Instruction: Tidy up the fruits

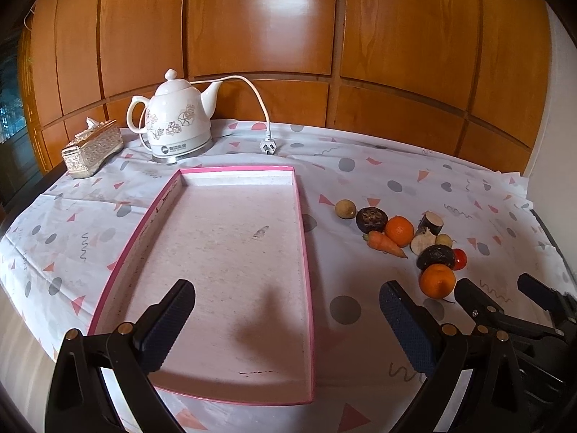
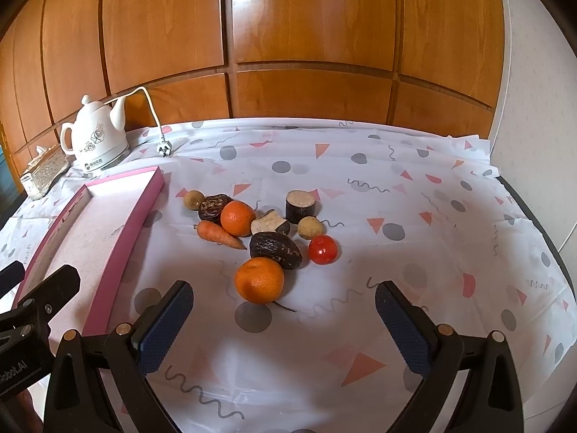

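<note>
Right wrist view: right gripper (image 2: 284, 310) low over the desk (image 2: 414, 180), jaws spread wide and holding nothing, aimed at the nearest mandarin (image 2: 259, 280). Mandarin just ahead of the fingertips, between the two finger lines, resting on the patterned cloth and touching the dark wrinkled fruit (image 2: 276, 250) behind it. Further back a loose heap: cherry tomato (image 2: 323, 249), small carrot (image 2: 219, 234), second mandarin (image 2: 237, 218), two round brownish longan-like fruits (image 2: 309, 227), a second dark wrinkled fruit, a dark cut stem piece (image 2: 303, 206) and a pale cut root piece (image 2: 269, 224). Everything lying on the cloth, just beside the long wall of the pink tray (image 2: 126, 227), nothing inside it.

Left wrist view: left gripper (image 1: 286, 319) hanging over the near end of the pink tray (image 1: 304, 252), jaws released, wide apart, nothing between them. Tray floor bare. Same heap to the right of the tray, with the nearest mandarin (image 1: 437, 280) close to the right finger.

Judged step: the very start, approach to the first fruit; no piece sorted yet. Next move probably calls for pushing the right gripper forward and down until the pads sit on both sides of the nearest mandarin, then closing gently, because of the round and soft skin. Care needed not to knock the dark fruit behind, which could roll the tomato away.

Pose: both grippers pointed forward and tilted down, side by side, left over the tray, right before the heap.
</note>
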`<state>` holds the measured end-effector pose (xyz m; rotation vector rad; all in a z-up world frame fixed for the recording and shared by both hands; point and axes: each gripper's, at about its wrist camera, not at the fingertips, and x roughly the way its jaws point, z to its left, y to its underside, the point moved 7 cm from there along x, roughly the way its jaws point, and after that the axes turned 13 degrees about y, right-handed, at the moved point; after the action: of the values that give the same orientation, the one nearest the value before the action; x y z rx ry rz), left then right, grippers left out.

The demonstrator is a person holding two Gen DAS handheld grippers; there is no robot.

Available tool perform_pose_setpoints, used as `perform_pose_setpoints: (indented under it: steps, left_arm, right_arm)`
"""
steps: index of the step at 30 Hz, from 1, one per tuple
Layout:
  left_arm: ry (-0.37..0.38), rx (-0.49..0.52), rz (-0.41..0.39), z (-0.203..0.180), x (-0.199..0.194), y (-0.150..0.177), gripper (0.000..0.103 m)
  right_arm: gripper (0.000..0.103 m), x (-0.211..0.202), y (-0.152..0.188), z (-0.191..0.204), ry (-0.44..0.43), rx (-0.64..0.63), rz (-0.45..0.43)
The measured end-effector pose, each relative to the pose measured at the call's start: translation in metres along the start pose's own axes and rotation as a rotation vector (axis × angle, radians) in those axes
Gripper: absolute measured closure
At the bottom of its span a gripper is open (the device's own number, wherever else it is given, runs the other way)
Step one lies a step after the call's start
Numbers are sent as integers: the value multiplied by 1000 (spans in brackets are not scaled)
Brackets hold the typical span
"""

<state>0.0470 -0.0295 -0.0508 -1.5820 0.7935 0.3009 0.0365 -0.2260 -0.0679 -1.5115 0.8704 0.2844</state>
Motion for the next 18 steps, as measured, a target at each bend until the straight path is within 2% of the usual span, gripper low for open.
perform_pose_setpoints:
  steps: [18]
  left_arm:
    - [30,12,18,-10,5,2,0]
  right_arm:
    - [0,4,2,-5,1,11,5]
